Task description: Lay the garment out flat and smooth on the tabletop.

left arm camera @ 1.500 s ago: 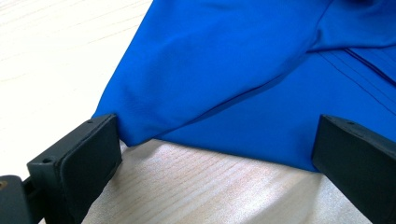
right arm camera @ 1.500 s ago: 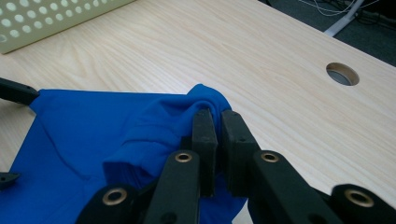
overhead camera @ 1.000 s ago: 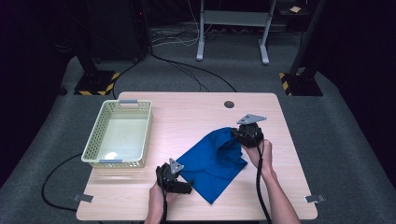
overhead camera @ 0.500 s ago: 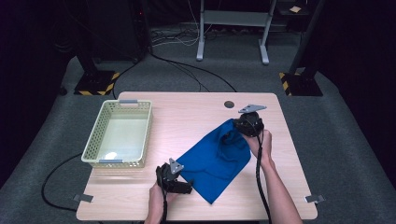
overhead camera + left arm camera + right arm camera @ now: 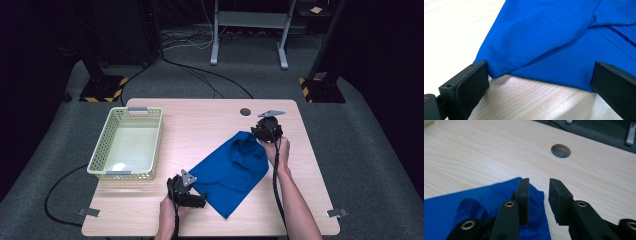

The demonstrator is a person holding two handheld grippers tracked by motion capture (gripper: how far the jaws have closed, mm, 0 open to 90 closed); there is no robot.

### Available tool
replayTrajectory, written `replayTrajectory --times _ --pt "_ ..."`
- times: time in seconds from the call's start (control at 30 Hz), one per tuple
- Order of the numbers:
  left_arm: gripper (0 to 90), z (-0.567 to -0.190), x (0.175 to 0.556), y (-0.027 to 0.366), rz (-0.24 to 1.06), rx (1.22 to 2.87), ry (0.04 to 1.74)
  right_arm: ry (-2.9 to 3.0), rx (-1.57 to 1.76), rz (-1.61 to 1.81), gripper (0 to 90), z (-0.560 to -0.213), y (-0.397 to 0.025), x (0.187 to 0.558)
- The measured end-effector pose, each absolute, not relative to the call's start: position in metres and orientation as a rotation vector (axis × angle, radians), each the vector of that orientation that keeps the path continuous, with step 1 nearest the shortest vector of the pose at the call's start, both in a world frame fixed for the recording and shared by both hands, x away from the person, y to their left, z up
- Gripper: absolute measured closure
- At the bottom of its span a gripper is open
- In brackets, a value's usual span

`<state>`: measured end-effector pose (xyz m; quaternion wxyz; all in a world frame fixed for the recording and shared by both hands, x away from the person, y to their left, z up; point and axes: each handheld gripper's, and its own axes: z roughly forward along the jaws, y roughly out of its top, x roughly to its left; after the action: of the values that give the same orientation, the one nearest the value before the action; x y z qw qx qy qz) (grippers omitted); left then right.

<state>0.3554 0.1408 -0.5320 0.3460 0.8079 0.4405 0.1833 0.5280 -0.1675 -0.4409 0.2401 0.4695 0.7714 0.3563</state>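
A blue cloth [image 5: 230, 167] lies spread on the wooden table [image 5: 200, 120], bunched up at its far right end. My left gripper [image 5: 200, 200] rests low at the cloth's near left corner. In the left gripper view it [image 5: 539, 80] is open wide, with the cloth's [image 5: 564, 30] edge lying between the jaws and touching neither. My right gripper [image 5: 260, 134] hovers at the bunched far end. In the right gripper view it [image 5: 539, 192] is open a little, bare table showing through the gap, and the cloth [image 5: 474, 205] lies under and beside its left jaw.
An empty pale mesh basket [image 5: 100, 155] stands at the table's left. A round cable hole [image 5: 245, 111] [image 5: 560, 150] sits in the tabletop just beyond the right gripper. Cables and stand legs lie on the dark floor behind the table.
My right gripper has moved away from the person toward the far edge, and the cloth's far end has bunched up near it. The left gripper has stayed put.
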Motion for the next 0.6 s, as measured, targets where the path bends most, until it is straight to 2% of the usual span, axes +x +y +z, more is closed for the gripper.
replayTrajectory --times 0.13,0.33,0.5,0.6 --pt "1.1 -0.532 0.355 0.141 0.476 2.096 1.143 2.125 1.287 1.043 60.5 -0.435 -0.177 0.514" --pt "1.1 -0.532 0.355 0.141 0.476 2.095 1.145 2.211 1.221 1.036 51.8 -0.445 -0.164 0.496" --pt "1.1 -0.532 0.355 0.141 0.476 2.096 1.143 2.262 1.238 1.003 42.1 -0.460 -0.143 0.507" --pt "1.1 -0.532 0.355 0.141 0.475 2.096 1.143 2.272 1.218 0.968 44.0 -0.473 -0.133 0.516"
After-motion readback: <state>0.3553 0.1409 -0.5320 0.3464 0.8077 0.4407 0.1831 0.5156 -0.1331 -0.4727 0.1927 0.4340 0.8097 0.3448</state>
